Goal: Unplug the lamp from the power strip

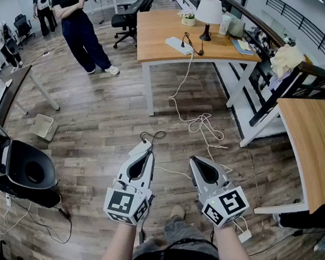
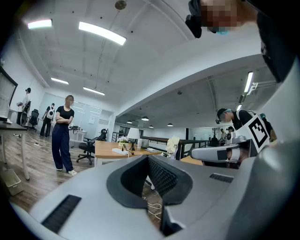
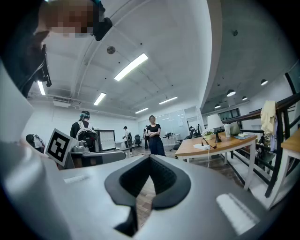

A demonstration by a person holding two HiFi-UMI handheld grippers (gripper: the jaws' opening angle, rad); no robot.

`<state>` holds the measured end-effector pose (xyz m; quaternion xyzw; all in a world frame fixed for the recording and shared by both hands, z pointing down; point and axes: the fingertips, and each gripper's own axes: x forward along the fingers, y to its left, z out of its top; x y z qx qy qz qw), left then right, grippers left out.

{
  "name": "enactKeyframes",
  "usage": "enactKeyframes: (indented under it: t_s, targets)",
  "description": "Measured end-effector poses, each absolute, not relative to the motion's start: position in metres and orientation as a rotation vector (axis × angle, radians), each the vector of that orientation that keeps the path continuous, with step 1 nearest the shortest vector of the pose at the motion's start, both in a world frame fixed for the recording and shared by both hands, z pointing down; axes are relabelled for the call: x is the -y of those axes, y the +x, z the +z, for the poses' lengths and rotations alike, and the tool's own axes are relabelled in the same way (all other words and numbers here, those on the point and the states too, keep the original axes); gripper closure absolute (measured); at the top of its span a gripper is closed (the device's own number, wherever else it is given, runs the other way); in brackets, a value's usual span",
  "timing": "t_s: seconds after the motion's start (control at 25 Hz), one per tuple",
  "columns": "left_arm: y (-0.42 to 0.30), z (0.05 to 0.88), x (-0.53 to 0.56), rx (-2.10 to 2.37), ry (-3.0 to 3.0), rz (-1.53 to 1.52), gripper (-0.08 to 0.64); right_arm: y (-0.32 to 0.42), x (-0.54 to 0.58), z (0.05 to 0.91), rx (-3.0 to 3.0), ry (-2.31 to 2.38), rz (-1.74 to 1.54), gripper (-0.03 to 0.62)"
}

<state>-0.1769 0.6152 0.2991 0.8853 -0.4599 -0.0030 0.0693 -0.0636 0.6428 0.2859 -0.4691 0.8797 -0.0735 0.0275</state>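
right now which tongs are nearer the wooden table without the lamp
Right. The right tongs hang left of the wooden table, with floor between them; the left tongs are farther left, beyond the right ones.

On the desk [image 1: 155,29], the lamp [image 1: 208,13] stands right of the power strip [image 1: 178,45].

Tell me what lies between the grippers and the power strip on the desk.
In the head view, wood floor, crossed by the white cable that drops from the power strip off the desk and lies in loops.
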Motion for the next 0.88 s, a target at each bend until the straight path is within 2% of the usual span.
enactKeyframes:
  t_s: [0.44, 0.88]
  targets:
    - [-0.128, 0.301, -0.549, 1.411, 2.646, -0.026, 0.563, -0.012, -0.575, 0.285, -2.721, -1.418, -0.215, 0.584]
    - [-0.112, 0.301, -0.500, 1.390, 2.665, -0.027, 0.563, 0.011, -0.534, 0.290, -2.682, -1.443, -0.247, 0.584]
